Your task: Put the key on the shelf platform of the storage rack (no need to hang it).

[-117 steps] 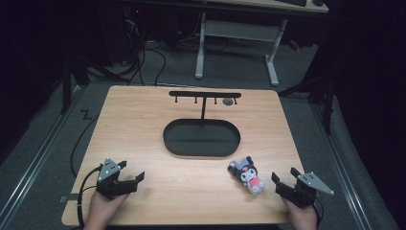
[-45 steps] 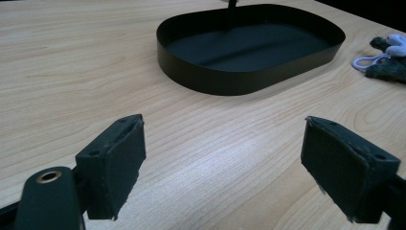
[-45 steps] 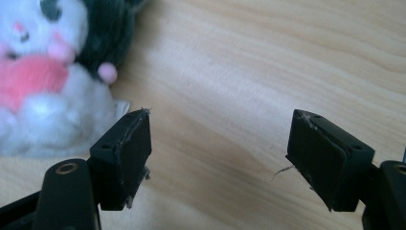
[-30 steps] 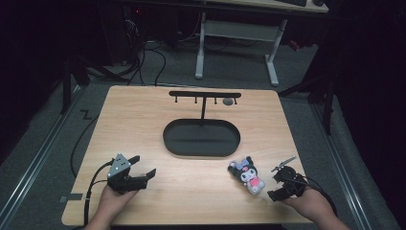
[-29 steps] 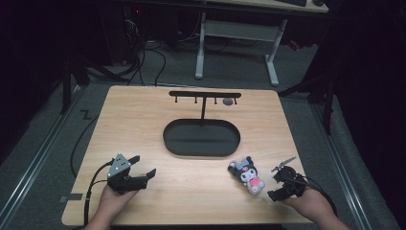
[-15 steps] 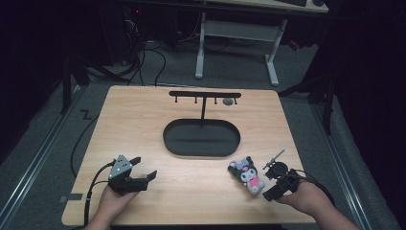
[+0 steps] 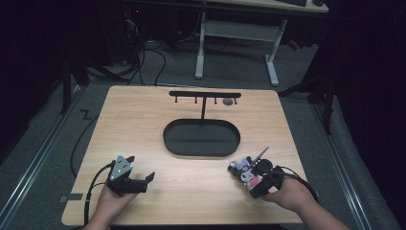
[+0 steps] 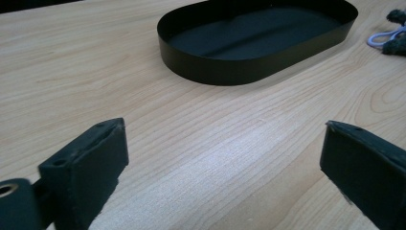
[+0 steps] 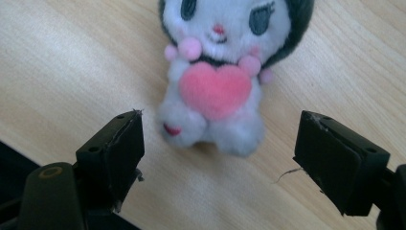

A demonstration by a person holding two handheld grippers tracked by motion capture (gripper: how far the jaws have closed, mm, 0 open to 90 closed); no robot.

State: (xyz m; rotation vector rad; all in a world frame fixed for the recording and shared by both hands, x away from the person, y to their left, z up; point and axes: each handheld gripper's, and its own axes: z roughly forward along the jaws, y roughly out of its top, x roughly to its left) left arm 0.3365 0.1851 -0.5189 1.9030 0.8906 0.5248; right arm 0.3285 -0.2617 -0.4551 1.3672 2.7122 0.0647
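- Light wooden table (image 7: pixel 191 120) with visible grain, seen from above, dark floor all around.
- At the near left corner: left gripper (image 7: pixel 143 181), black with a grey three-cornered plate on top, held low over the wood in the person's left hand (image 7: pixel 111 203), black cable looping off toward the table's left edge.
- In the left gripper view: two black jaws standing wide apart, just opened, bare wood between them and nothing held.
- Beyond those jaws: shallow black oval metal tray (image 8: pixel 210 72), lying flat in the middle of the table, well apart from the left gripper.
- Behind the tray in the high view: black T-shaped stand (image 7: pixel 204 96) with small hooks under its crossbar, a small grey round piece (image 7: pixel 228 101) at the bar's right end.
- Right of the tray, near the front right of the table: small plush toy (image 7: pixel 246 173) with a white face, dark ears and a pink heart on its chest, lying on the wood just clear of the tray.
- Directly beside the toy: right gripper (image 7: pixel 254 182), black, in the person's right hand (image 7: pixel 289 194).
- In the right gripper view: black jaws spread wide, opened further just now, one on each side of the plush toy's (image 9: pixel 218 91) lower body, pads clear of the fur, toy not gripped.
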